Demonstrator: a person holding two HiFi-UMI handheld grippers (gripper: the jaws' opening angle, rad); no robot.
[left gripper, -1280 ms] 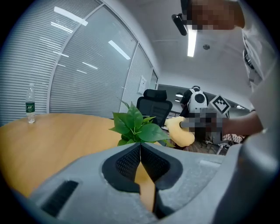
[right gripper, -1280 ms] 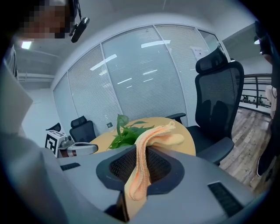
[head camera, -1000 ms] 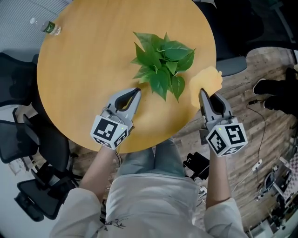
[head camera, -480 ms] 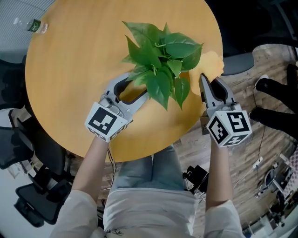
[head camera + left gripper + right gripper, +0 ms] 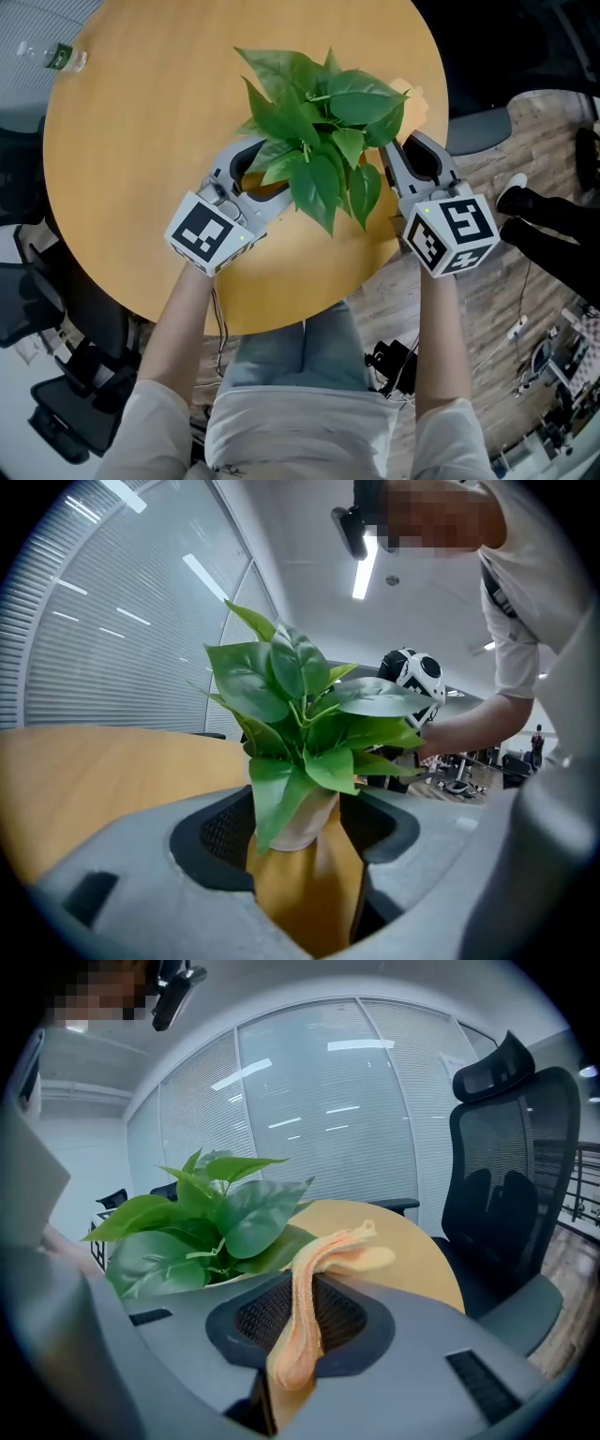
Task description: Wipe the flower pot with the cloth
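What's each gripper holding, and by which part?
Right gripper: pale orange cloth, pinched at one bunched end. Left gripper: nothing; its fingers have just been opening around the white flower pot.

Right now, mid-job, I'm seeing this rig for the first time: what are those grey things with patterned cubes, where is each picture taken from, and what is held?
No robot arm here: a person holds a two-jaw tool in each hand, and the patterned cubes belong to those tools. The head view looks steeply down from the person's head onto a round wooden table, left gripper at left, right gripper at right. The other two pictures come from cameras riding on each gripper, looking along its jaws. On the table stands a leafy plant in a pale flower pot. The left gripper's jaws have just been opening; the pot stands between them, unclamped. The right gripper's jaws pinch a peach-coloured cloth, ready for wiping.
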